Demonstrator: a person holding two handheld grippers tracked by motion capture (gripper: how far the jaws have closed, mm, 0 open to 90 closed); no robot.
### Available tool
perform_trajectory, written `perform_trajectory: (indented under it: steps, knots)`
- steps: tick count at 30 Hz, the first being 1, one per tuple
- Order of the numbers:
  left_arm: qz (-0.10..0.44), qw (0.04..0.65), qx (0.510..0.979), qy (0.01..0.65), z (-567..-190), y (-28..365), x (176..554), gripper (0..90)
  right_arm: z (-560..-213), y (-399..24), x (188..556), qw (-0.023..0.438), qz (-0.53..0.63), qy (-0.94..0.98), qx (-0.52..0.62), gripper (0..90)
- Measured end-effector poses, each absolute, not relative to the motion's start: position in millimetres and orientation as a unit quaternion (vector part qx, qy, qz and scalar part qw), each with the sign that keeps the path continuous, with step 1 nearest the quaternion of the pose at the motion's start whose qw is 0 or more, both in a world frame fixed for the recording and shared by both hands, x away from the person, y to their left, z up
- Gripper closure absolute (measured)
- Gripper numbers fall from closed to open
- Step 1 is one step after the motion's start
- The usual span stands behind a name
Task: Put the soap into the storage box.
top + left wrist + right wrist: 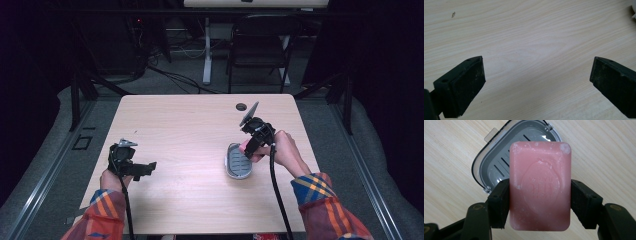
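A pink bar of soap (540,186) sits clamped between the two black jaws of my right gripper (539,202), which is shut on its long sides. Below and beyond the bar lies a grey slotted soap dish (496,165) flat on the table. From above, the right gripper (251,148) hovers at the right edge of the soap dish (238,162), the pink soap (246,147) just showing at its tips. My left gripper (145,169) rests low at the table's left with its jaws wide apart and only bare wood (536,50) between them.
The light wooden table (190,130) has a round cable hole (241,106) near its far edge. A folding chair (260,45) and a desk leg (207,50) stand on the floor beyond. A small white thing (633,12) peeks in at the left gripper view's right edge.
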State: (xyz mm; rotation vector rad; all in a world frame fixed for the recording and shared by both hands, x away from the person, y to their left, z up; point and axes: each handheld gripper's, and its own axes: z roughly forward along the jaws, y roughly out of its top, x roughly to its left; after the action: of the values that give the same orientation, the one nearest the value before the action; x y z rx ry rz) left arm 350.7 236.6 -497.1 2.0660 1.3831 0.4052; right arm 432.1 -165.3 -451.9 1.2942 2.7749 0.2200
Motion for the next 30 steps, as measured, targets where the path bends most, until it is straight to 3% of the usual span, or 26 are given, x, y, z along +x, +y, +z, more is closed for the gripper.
perform_trajectory:
  steps: [30]
  knots:
    - [0.154,0.302,0.786,0.518,-496.2,235.4,350.1,0.0,-475.2,-134.9,442.2,0.035,0.032,0.901,0.431,37.1]
